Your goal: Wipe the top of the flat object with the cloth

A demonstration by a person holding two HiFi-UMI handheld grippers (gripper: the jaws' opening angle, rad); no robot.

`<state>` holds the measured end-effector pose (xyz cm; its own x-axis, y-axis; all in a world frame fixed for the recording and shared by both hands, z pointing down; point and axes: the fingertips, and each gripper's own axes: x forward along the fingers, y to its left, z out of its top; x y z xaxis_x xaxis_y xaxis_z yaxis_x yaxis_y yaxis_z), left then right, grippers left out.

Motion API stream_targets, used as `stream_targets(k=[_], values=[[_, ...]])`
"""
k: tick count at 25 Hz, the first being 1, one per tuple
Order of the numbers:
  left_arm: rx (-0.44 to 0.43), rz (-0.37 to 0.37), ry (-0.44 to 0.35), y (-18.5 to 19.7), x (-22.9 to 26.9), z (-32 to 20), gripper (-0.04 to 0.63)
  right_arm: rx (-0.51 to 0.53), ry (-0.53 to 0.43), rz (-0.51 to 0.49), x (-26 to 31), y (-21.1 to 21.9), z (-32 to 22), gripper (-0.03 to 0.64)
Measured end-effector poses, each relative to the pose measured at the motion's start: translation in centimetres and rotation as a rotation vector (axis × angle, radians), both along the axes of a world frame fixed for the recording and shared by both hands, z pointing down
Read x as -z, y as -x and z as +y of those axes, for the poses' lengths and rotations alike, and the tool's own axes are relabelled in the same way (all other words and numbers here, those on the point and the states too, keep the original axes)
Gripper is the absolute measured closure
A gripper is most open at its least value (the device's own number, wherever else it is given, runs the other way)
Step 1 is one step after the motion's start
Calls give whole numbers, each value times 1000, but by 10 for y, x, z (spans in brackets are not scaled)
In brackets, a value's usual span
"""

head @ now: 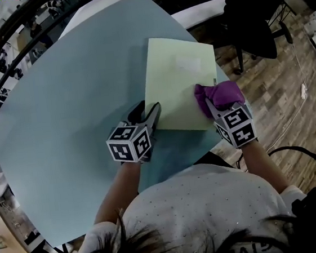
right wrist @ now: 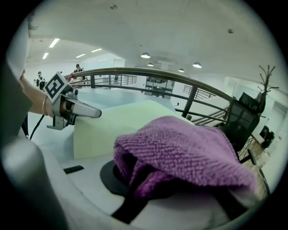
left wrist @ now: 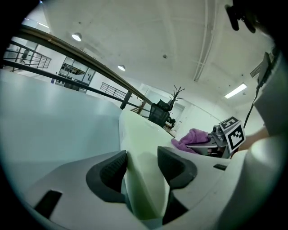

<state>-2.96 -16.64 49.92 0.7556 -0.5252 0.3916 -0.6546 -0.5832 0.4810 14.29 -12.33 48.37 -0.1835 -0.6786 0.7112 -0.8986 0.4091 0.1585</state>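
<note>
Table: one cloth, seemingly one sheet

Person: short-sleeved light grey top scattered with small dots; dark hair at the lower frame edge.
Left hand-held gripper: pale grey moulded body, two dark ribbed pads, left marker cube printed with black-and-white squares.
Right hand-held gripper: same pale body, dark pad, matching right marker cube.
</note>
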Motion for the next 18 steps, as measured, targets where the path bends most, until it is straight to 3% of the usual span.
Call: stream_targets(k=[9, 12, 14, 18], values=[[2, 1, -1, 0, -1, -2, 383, -97, 10, 26, 0, -34, 15, 584], [-1, 10, -2, -2, -3, -1, 382, -156, 105, 78, -19, -60, 29, 586], [-1, 39, 22, -2, -3, -1, 382, -172, 179, 108, -37, -75, 43, 586], [31, 170, 126, 7, 10, 2, 407, -259, 64, -27, 4, -86, 35, 586]])
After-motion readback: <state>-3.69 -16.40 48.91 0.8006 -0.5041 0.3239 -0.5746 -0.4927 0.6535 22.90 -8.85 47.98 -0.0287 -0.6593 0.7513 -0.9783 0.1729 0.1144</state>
